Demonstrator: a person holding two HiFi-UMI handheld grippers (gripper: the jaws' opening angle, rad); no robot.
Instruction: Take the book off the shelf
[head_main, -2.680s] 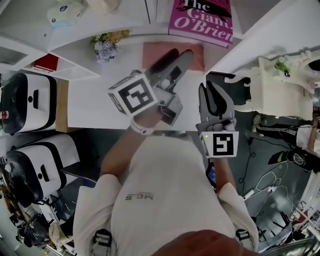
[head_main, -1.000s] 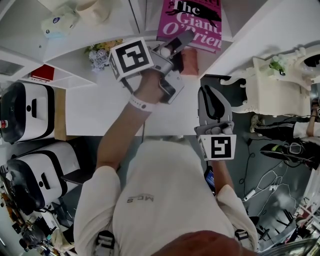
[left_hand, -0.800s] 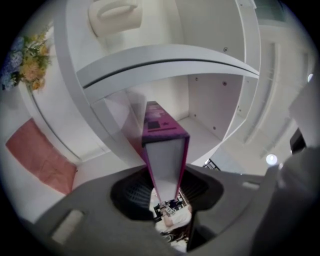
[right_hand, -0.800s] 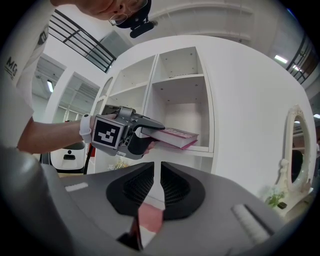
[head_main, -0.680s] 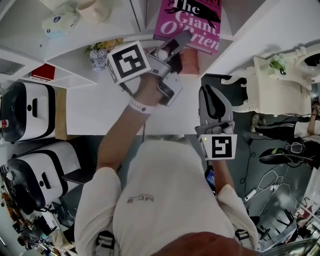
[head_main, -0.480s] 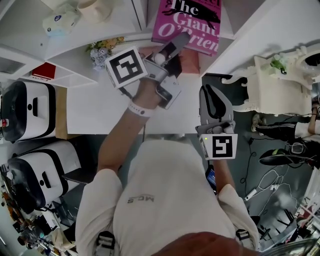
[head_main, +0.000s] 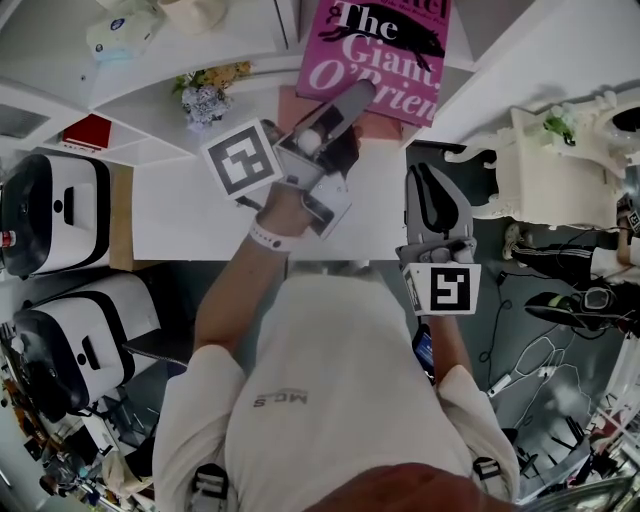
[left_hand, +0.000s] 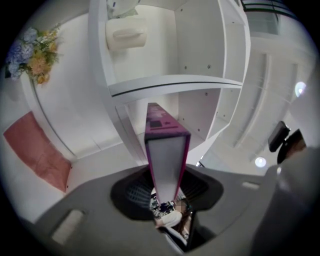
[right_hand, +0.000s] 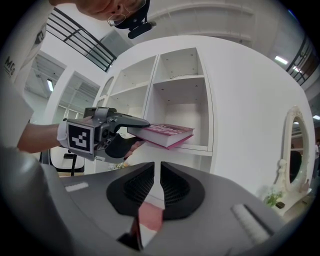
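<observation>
A pink hardback book (head_main: 385, 50) lies flat and sticks out of the lower bay of the white shelf unit (head_main: 250, 45). My left gripper (head_main: 345, 110) is shut on its near edge, one jaw above and one below. In the left gripper view the book's (left_hand: 165, 155) page edge runs straight out from between the jaws of the left gripper (left_hand: 165, 187). The right gripper view shows the book (right_hand: 167, 134) held level by the left gripper (right_hand: 135, 125) in front of the shelf bay. My right gripper (head_main: 432, 200) hangs shut and empty over the table's right edge, its jaws (right_hand: 160, 172) nearly touching.
A pink mat (head_main: 295, 100) lies on the white table (head_main: 190, 210) under the left gripper. Flowers (head_main: 207, 90), a tissue box (head_main: 125, 30) and a small red book (head_main: 90, 130) sit on the shelves at left. An ornate white vanity (head_main: 560, 160) stands at right, white appliances (head_main: 50, 210) at left.
The left gripper has drawn back toward me with the book, which now sticks further out of the shelf. The right gripper has stayed put.
</observation>
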